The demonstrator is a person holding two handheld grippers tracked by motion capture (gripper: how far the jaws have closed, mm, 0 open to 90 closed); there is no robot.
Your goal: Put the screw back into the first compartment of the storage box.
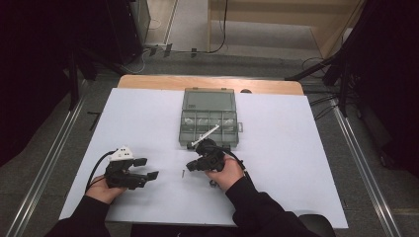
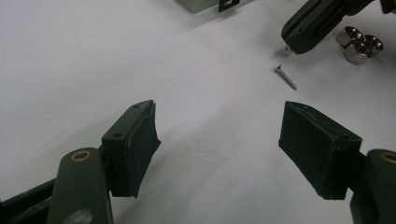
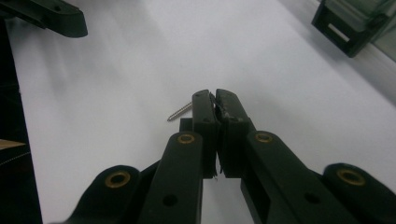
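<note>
The right gripper (image 3: 215,100), closed and empty, sits just beside the screw (image 3: 180,112) on the table.

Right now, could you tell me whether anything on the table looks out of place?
Yes: a loose screw lies on the white table, outside the open box. Two nuts sit loose near it. A white stick lies askew across the box's front edge.

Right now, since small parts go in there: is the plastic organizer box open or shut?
Open. In the high view the organizer box has its clear lid folded back flat on the table, leaving its row of compartments uncovered.
</note>
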